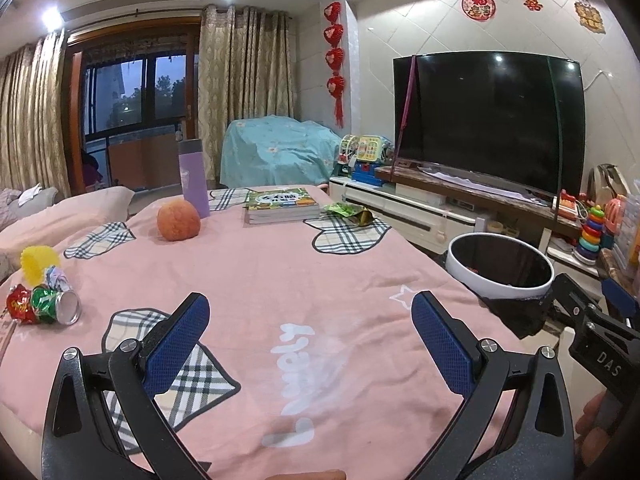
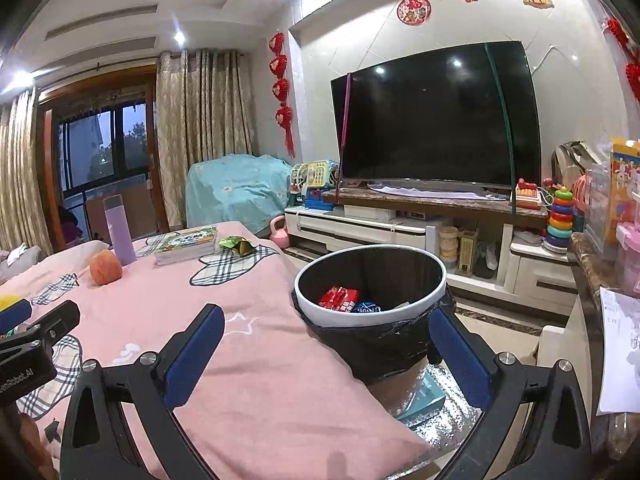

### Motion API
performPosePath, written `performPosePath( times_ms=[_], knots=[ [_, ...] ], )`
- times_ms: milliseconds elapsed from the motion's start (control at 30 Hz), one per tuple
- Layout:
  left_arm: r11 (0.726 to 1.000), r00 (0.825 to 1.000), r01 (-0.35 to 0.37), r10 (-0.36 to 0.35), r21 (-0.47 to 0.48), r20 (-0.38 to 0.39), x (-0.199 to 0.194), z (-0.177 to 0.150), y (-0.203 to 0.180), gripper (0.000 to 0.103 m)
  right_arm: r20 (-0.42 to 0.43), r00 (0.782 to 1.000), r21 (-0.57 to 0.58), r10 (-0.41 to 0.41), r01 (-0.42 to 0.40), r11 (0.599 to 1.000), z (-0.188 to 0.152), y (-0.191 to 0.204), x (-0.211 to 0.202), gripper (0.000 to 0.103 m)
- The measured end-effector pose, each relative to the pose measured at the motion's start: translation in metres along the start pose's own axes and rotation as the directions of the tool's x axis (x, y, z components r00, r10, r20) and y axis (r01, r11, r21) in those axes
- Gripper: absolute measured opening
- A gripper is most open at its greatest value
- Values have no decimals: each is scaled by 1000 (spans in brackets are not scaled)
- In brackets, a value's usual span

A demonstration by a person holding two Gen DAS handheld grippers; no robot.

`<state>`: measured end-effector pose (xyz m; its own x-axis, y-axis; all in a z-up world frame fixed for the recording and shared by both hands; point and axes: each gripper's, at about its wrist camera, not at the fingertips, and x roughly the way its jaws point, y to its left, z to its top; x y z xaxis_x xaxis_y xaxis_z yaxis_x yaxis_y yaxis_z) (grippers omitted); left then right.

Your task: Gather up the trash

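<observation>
A white-rimmed trash bin point(image 2: 436, 286) with a black liner stands off the table's right edge, holding red and blue wrappers point(image 2: 339, 298). The same bin point(image 1: 460, 270) shows in the left wrist view. A crushed red and green can point(image 1: 44, 305) lies at the table's left edge beside a yellow spiky ball point(image 1: 37, 262). A green crumpled wrapper point(image 1: 352, 213) sits at the far right of the table, next to the book. My left gripper point(image 1: 310, 322) hangs open over the pink cloth, holding nothing. My right gripper point(image 2: 326, 338) is open too, low in front of the bin.
The pink tablecloth point(image 1: 280, 280) also carries an orange fruit point(image 1: 178, 221), a purple bottle point(image 1: 193, 178) and a book point(image 1: 280, 204). A TV point(image 2: 436, 116) on a low cabinet, toys and a pink kettlebell point(image 2: 279, 232) stand beyond the bin.
</observation>
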<state>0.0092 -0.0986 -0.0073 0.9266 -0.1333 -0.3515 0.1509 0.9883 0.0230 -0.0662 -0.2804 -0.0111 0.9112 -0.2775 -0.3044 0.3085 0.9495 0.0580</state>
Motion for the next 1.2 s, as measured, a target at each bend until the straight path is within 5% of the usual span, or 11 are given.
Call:
performPosePath(
  times_ms=[1200],
  knots=[
    [1000,1000,1,-2,18,18,-6,0,-2,103,6,999,27,47,-47,999,2,1,-6,103]
  ],
)
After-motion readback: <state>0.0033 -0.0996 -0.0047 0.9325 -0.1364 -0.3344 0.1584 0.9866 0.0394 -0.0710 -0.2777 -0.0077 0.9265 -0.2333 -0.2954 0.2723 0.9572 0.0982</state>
